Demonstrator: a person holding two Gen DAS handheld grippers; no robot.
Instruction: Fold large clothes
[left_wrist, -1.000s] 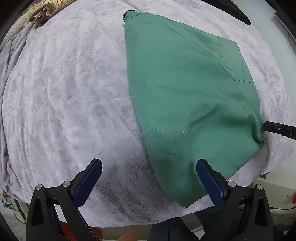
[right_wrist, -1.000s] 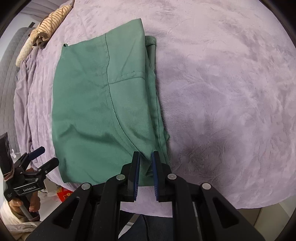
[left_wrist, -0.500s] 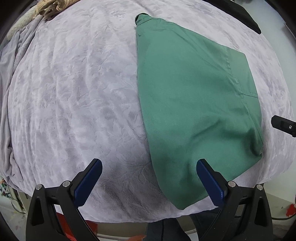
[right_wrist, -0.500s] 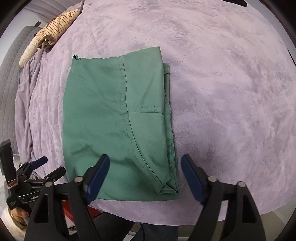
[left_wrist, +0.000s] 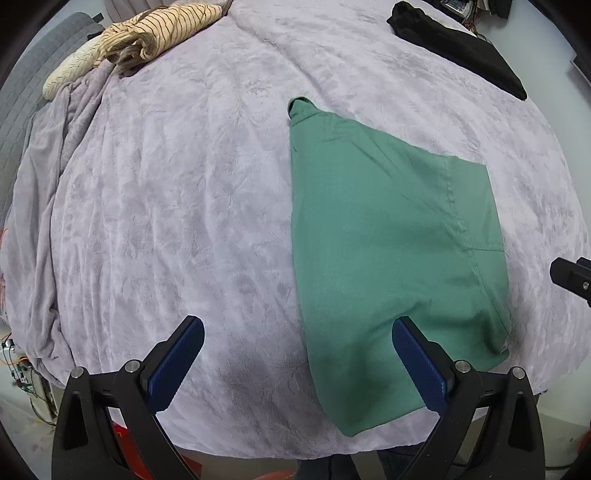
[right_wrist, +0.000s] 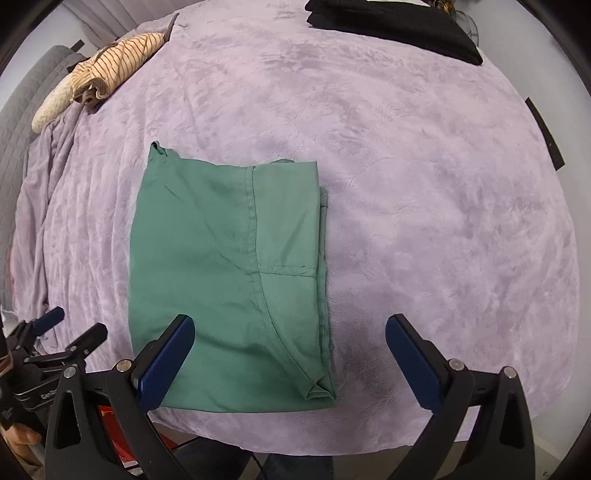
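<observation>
- A lilac plush blanket (right_wrist: 424, 192) covers the whole bed and carries everything else
- The green garment (right_wrist: 229, 280) lies folded flat into a rough rectangle on the near half of the blanket, its near edge close to the bed's near side; a seam runs down it and a small collar-like tab sticks out at its far left corner
- A black folded cloth (right_wrist: 399, 26) sits at the far right edge of the bed, well apart from the green garment
- A cream striped cloth (left_wrist: 155, 33) lies bunched at the far left corner
- The right gripper (right_wrist: 290, 363) hangs above the garment's near right corner, its jaws opening wide, nothing gripped between the blue pads
- The left gripper (left_wrist: 295, 367) hangs over the garment's near left edge, jaws wide apart, holding nothing
</observation>
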